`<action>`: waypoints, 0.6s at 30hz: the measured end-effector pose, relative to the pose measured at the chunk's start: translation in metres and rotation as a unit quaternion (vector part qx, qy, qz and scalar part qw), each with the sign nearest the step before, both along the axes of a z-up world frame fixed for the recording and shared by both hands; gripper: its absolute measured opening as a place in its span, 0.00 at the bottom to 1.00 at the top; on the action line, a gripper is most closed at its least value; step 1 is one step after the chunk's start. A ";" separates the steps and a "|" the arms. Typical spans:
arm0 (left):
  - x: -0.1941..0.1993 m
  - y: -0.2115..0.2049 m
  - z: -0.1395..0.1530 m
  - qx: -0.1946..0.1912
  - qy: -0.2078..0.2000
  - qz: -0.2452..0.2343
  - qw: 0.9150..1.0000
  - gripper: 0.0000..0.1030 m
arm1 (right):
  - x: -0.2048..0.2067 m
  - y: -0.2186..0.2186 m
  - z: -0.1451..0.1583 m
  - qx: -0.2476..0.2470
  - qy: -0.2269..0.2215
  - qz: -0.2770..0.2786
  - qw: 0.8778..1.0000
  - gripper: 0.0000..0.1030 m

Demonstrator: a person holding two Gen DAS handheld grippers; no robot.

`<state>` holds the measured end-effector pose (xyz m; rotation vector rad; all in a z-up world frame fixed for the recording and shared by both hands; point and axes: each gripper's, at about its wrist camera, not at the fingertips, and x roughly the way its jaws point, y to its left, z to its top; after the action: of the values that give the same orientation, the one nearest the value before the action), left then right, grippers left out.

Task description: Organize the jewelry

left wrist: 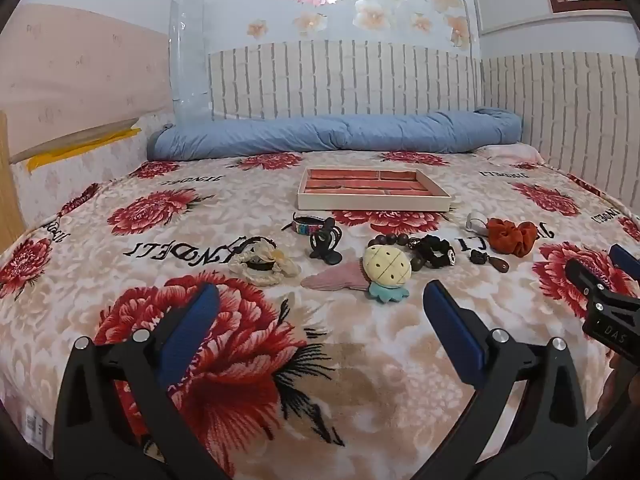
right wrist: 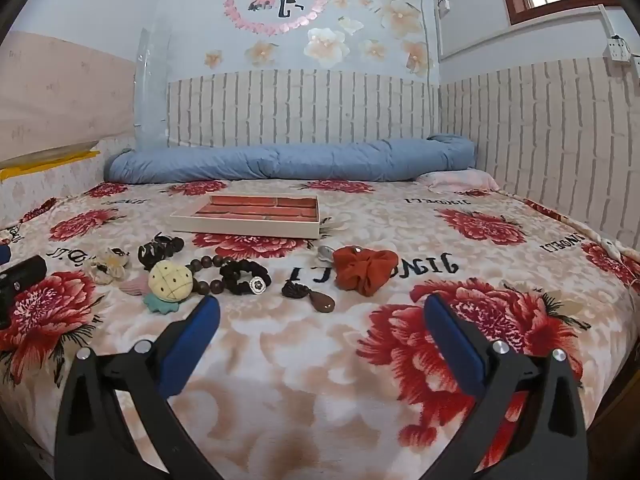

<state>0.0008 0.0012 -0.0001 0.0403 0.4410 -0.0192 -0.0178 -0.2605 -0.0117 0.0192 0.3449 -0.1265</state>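
A cream jewelry tray with red-lined compartments sits mid-bed, empty as far as I can see; it also shows in the right wrist view. In front of it lie a pineapple-shaped clip, a pink clip, a cream scrunchie, a black claw clip, a woven bracelet, dark bead bracelets, a brown pendant and an orange scrunchie. My left gripper is open and empty, just short of the pink clip. My right gripper is open and empty, near the brown pendant.
The bed is covered with a floral blanket. A rolled blue quilt lies along the back wall. A wooden bed frame stands at the left. The right gripper's body shows at the right edge of the left wrist view.
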 end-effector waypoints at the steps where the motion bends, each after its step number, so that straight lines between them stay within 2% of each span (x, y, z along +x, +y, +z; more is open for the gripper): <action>1: 0.000 0.000 0.000 0.002 -0.001 0.001 1.000 0.95 | 0.000 0.000 0.000 0.000 0.000 0.000 1.000 0.96; 18: -0.001 0.005 -0.003 0.001 -0.005 0.003 1.000 0.96 | 0.003 0.002 -0.004 0.005 0.008 -0.001 1.000 0.96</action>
<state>0.0000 0.0059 -0.0034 0.0416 0.4316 -0.0130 -0.0145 -0.2585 -0.0159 0.0285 0.3606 -0.1275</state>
